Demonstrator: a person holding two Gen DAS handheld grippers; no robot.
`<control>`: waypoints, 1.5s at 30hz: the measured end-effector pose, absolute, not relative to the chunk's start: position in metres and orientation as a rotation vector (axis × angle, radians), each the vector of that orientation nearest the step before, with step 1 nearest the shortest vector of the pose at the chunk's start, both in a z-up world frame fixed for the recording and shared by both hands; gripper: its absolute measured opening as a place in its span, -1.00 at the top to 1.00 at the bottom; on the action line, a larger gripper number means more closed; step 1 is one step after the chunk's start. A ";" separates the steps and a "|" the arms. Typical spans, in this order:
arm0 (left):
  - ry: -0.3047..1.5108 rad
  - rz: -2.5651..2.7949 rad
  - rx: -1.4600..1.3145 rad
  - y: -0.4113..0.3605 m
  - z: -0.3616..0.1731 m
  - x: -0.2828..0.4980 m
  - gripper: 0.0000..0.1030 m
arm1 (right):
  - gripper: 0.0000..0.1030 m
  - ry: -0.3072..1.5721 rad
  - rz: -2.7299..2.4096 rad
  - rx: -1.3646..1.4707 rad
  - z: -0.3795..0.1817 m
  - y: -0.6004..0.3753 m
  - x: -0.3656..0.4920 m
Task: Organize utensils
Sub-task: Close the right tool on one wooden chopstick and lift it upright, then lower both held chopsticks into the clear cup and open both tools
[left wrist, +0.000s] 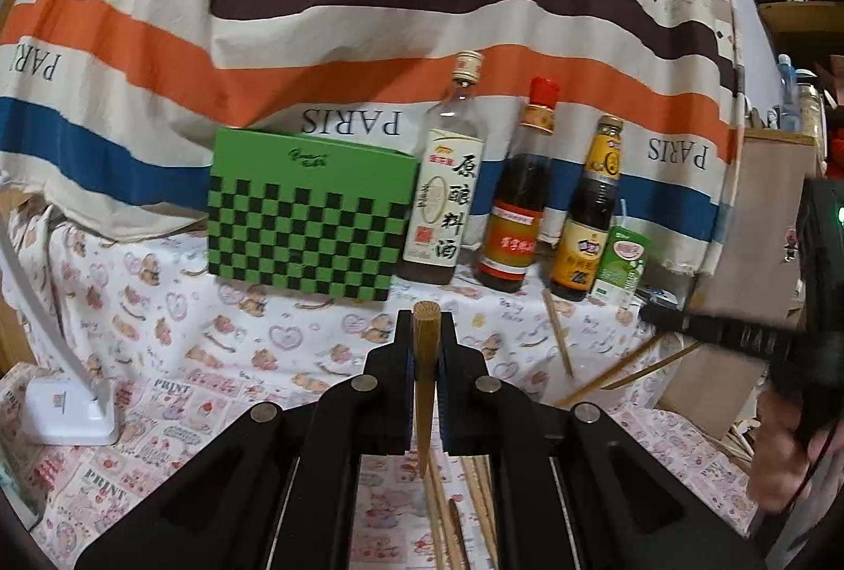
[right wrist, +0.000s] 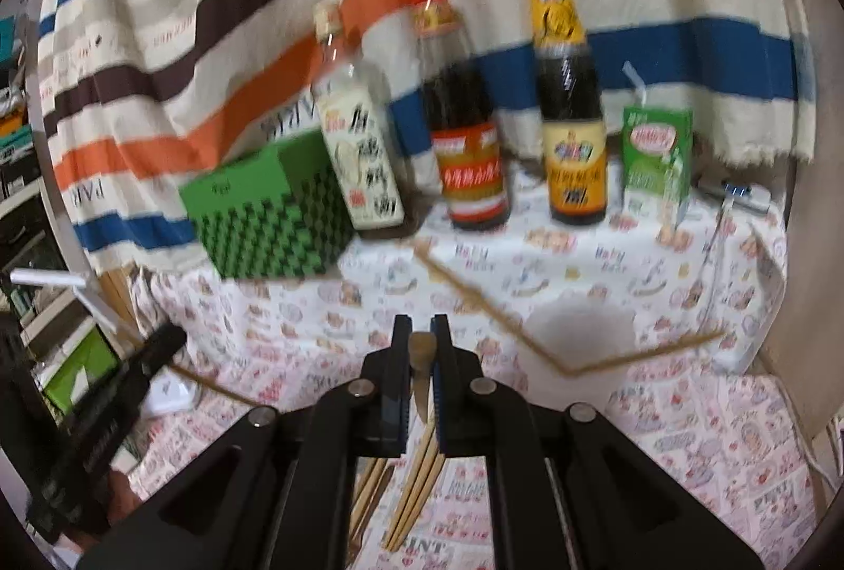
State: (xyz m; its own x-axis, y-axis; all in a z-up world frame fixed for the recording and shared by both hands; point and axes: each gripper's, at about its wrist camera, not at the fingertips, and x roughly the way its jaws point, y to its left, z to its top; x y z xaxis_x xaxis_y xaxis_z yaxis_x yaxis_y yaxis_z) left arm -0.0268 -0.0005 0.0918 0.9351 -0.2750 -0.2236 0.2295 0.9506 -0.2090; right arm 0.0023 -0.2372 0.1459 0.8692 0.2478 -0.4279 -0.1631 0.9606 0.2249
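Left gripper (left wrist: 426, 332): clamped on one upright chopstick (left wrist: 425, 359). Right gripper (right wrist: 422, 348): clamped on another chopstick (right wrist: 422, 361). Ahead: green checkered box (left wrist: 311, 222), three sauce bottles (left wrist: 514, 201), drink carton (left wrist: 620, 267). Loose chopsticks (left wrist: 558, 332) scattered on the patterned tablecloth (left wrist: 184, 332).

Three bottles (left wrist: 514, 195) stood in a row on the bench, whose printed cloth (left wrist: 174, 306) covered it. A small green drink carton (left wrist: 618, 267) sat just beside them. Behind hung a striped sheet (left wrist: 337, 6). A white lamp base (left wrist: 71, 412) rested at the left.
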 end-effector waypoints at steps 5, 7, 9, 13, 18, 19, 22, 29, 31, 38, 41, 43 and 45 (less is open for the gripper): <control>0.268 -0.301 -0.154 -0.023 0.108 -0.024 0.89 | 0.88 0.347 0.194 0.226 0.186 -0.263 -0.005; 0.264 -0.333 -0.142 -0.036 0.118 -0.025 0.89 | 0.88 0.289 0.185 0.250 0.200 -0.273 -0.011; 0.248 -0.351 -0.121 -0.050 0.130 -0.027 0.89 | 0.88 0.238 0.172 0.271 0.211 -0.284 -0.017; 0.202 -0.385 -0.124 -0.072 0.154 -0.032 0.89 | 0.88 0.175 0.149 0.312 0.220 -0.308 -0.024; 0.179 -0.414 -0.158 -0.097 0.178 -0.022 0.89 | 0.89 0.195 0.121 0.349 0.217 -0.333 -0.012; 0.179 -0.424 -0.168 -0.100 0.180 -0.020 0.89 | 0.88 0.203 0.118 0.360 0.216 -0.338 -0.008; 0.164 -0.425 -0.172 -0.114 0.186 -0.010 0.89 | 0.88 0.221 0.097 0.339 0.213 -0.348 0.001; 0.257 -0.435 -0.188 -0.146 0.171 0.024 0.89 | 0.88 0.375 0.089 0.298 0.194 -0.361 0.036; 0.292 -0.441 -0.190 -0.153 0.162 0.034 0.89 | 0.88 0.409 0.089 0.296 0.186 -0.363 0.046; 0.331 -0.427 -0.170 -0.172 0.140 0.057 0.89 | 0.88 0.596 0.090 0.353 0.151 -0.367 0.084; 0.360 -0.425 -0.171 -0.175 0.139 0.070 0.88 | 0.88 0.620 0.075 0.343 0.144 -0.367 0.091; 0.375 -0.419 -0.168 -0.178 0.138 0.078 0.88 | 0.88 0.649 0.075 0.349 0.140 -0.369 0.095; 0.385 -0.418 -0.153 -0.181 0.137 0.087 0.87 | 0.88 0.666 0.072 0.354 0.137 -0.371 0.098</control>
State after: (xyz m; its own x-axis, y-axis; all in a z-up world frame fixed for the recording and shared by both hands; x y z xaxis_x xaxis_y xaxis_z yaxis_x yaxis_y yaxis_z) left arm 0.0865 -0.1814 0.1371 0.8429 -0.4230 -0.3325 0.3657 0.9037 -0.2225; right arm 0.0975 -0.3705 0.1375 0.7862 0.1778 -0.5918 0.0466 0.9379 0.3437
